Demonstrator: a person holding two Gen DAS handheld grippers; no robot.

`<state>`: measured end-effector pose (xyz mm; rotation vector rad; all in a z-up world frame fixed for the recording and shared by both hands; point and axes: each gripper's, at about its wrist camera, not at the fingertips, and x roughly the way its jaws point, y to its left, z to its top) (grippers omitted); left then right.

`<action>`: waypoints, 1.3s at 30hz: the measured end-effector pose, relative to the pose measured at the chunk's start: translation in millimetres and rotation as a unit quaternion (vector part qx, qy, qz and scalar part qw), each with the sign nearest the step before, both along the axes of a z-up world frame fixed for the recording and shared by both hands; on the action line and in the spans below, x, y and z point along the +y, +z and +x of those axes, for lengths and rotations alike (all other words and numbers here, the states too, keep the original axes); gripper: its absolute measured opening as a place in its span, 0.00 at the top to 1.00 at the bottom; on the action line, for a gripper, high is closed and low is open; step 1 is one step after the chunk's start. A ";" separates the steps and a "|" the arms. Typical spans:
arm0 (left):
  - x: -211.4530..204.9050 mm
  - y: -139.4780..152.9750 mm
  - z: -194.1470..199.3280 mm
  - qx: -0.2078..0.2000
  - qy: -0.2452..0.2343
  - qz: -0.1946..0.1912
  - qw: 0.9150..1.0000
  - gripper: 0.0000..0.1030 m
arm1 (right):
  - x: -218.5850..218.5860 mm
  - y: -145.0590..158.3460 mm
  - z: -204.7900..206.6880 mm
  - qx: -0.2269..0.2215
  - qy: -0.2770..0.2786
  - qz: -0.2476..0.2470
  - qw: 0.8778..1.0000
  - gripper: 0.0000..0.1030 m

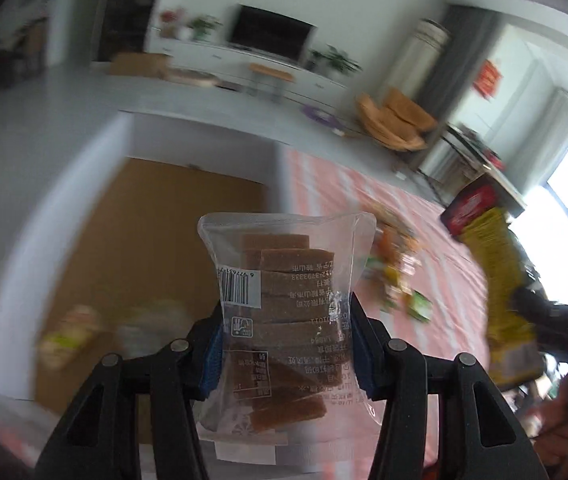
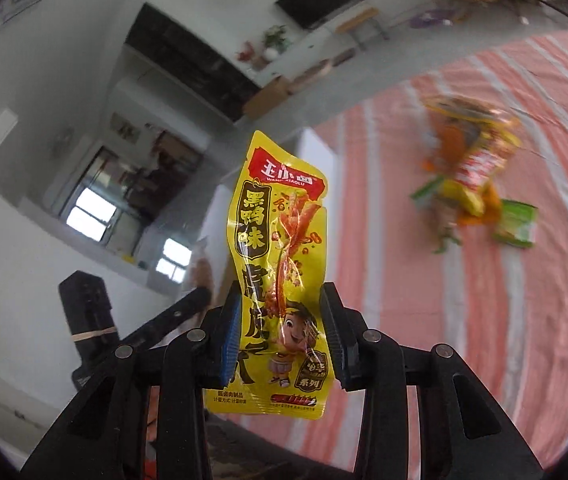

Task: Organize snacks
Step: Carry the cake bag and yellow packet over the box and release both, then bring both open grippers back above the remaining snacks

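Left gripper [image 1: 286,344]: black jaws with blue pads were closed on both sides of a clear packet.
Clear packet [image 1: 284,312]: it stood upright between the pads, with brown slabs stacked inside and a barcode label (the print read backwards).
Cardboard box [image 1: 156,248]: it lay open behind the packet, with some blurred packs on its bottom.
Striped cloth [image 1: 364,208]: pink and white, to the right of the box; a blurred snack pile [image 1: 396,264] lay on it.
Right gripper [image 2: 280,340]: its pads were clamped on a yellow packet.
Yellow packet [image 2: 280,264]: it was held upright, lifted clear of the cloth, with a red top band and a cartoon child.
Snack pile in the right view [image 2: 472,176]: it rested on the striped cloth, well apart from the held packet.
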<state>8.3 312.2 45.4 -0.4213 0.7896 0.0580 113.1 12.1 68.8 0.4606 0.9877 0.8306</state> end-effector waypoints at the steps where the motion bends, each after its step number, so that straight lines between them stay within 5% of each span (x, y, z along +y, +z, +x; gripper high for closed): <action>1: 16.8 -0.5 -6.3 0.005 0.023 0.006 1.000 0.49 | 26.0 9.6 -4.1 -0.008 0.028 0.003 1.000 0.61; 3: 46.5 -7.3 -17.9 0.023 0.070 0.010 0.997 0.42 | 82.4 23.3 -9.3 -0.018 0.081 0.014 0.996 0.47; 5: 69.9 -13.9 -30.2 0.027 0.110 0.012 0.994 0.21 | 128.3 26.7 -13.5 -0.026 0.122 0.008 0.992 0.25; 9: 88.4 -21.7 -49.0 0.018 0.155 0.014 0.988 0.21 | 156.8 20.7 -14.7 -0.027 0.128 -0.017 0.991 0.25; 15: 56.7 -18.1 -39.8 -0.010 0.103 -0.010 0.995 0.21 | 85.0 -13.1 -1.3 -0.094 0.028 -0.107 0.989 0.25; 20: -40.0 4.0 -8.4 -0.033 -0.050 -0.017 0.998 0.20 | -13.8 -94.9 13.9 -0.117 -0.116 -0.280 0.946 0.25; 24: -142.7 -0.5 12.8 -0.023 -0.183 -0.022 0.983 0.09 | -87.1 -156.5 20.5 -0.078 -0.199 -0.349 0.912 0.25; 27: -206.1 -33.4 35.1 0.009 -0.230 -0.014 0.973 0.08 | -125.8 -189.0 27.4 -0.049 -0.240 -0.369 0.896 0.25; 33: -247.2 -122.8 84.2 0.055 -0.181 0.081 0.979 0.08 | -153.0 -193.0 22.4 -0.064 -0.262 -0.367 0.890 0.23; 39: -213.7 -183.1 101.3 0.079 -0.122 0.122 0.982 0.09 | -148.6 -186.2 11.3 -0.065 -0.264 -0.358 0.893 0.19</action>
